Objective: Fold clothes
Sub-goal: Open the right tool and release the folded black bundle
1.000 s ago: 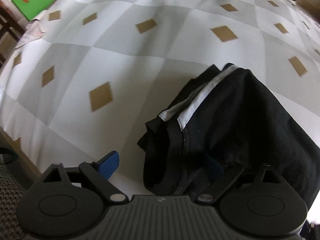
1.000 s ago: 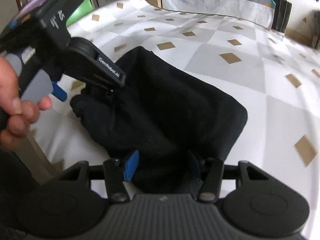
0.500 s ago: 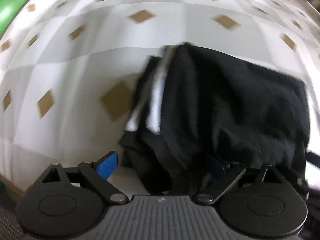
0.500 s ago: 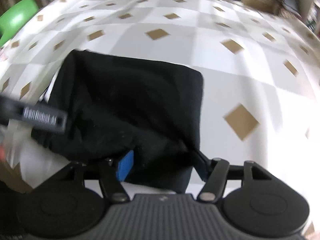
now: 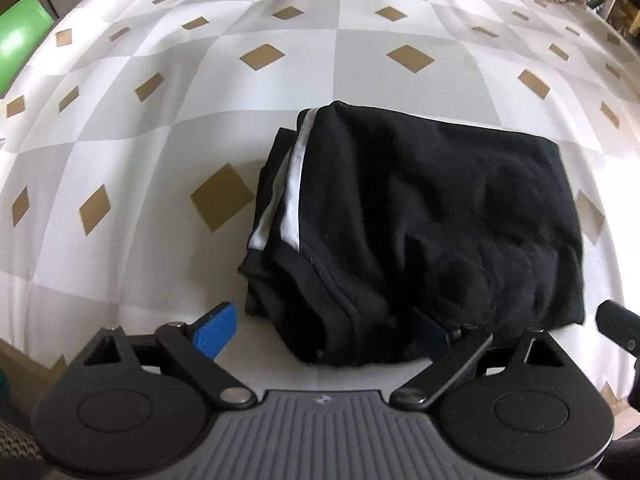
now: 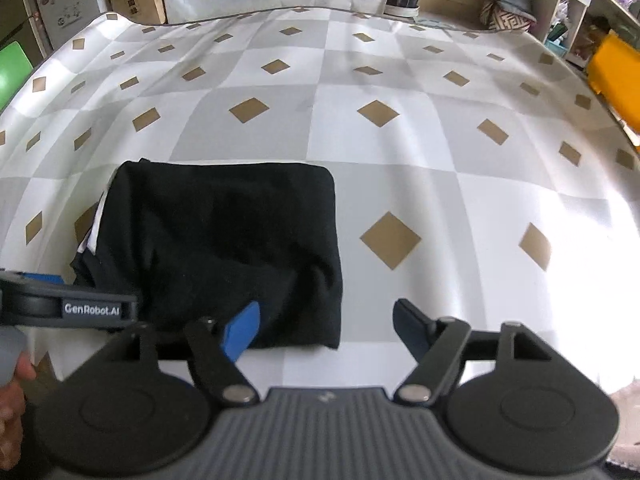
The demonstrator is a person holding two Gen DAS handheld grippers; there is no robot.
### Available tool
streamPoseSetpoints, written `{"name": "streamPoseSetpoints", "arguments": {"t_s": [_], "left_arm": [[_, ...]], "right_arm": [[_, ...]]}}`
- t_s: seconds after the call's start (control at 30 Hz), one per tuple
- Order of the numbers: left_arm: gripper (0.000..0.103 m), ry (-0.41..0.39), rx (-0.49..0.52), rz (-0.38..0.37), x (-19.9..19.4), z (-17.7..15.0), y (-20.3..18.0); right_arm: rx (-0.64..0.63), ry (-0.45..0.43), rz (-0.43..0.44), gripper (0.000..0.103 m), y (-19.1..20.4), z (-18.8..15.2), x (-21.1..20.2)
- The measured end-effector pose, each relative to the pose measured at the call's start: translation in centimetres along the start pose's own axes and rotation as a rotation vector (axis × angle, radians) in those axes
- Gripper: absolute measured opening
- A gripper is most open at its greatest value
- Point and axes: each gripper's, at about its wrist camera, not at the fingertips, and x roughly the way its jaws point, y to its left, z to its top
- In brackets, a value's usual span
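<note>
Black garment (image 5: 420, 224) lying as a compact folded rectangle on the bench (image 5: 360, 60), near its front edge; white side stripe showing along the left fold. Same bundle in right wrist view (image 6: 224, 240), squared at the far right corner, lumpier toward the near left.

Change over the last second: right gripper (image 6: 326, 328) fingers just been opening, now wide apart; a second ago cloth sat between them, now only the garment's near right corner lies by the blue left finger (image 6: 240, 330), with no press visible. Right finger over bare cloth cover. Nothing held. Left gripper (image 5: 324, 332) fingers spread near their widest, as before; blue left finger (image 5: 214, 328) clear of the fabric, right finger (image 5: 430, 332) at or just under the garment's near hem, contact not certain. No grip evident. Both views now show the garment from further back and squarer than a second ago.

Reading: last fold released, both tools backing off. Fold looks essentially done; near left layers bunched, may want smoothing.

Edges and room: bench front edge just below both grippers, garment close to it. Wide open patterned surface beyond and to the right. Left tool body (image 6: 68, 308) crosses just beside the right gripper's left finger; little clearance between the two tools.
</note>
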Motion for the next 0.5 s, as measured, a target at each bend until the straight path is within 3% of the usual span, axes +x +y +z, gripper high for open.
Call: {"name": "streamPoseSetpoints", "arguments": {"t_s": [0.33, 0.5], "left_arm": [[0.094, -0.108, 0.000, -0.005, -3.6, -2.2, -0.3], [0.094, -0.103, -0.049, -0.001, -4.1, -2.3, 0.3]], "right_arm": [[0.033, -0.042, 0.014, 0.073, -0.5, -1.4, -1.8], [0.090, -0.053, 0.003, 0.073, -1.3, -1.4, -1.9]]}}
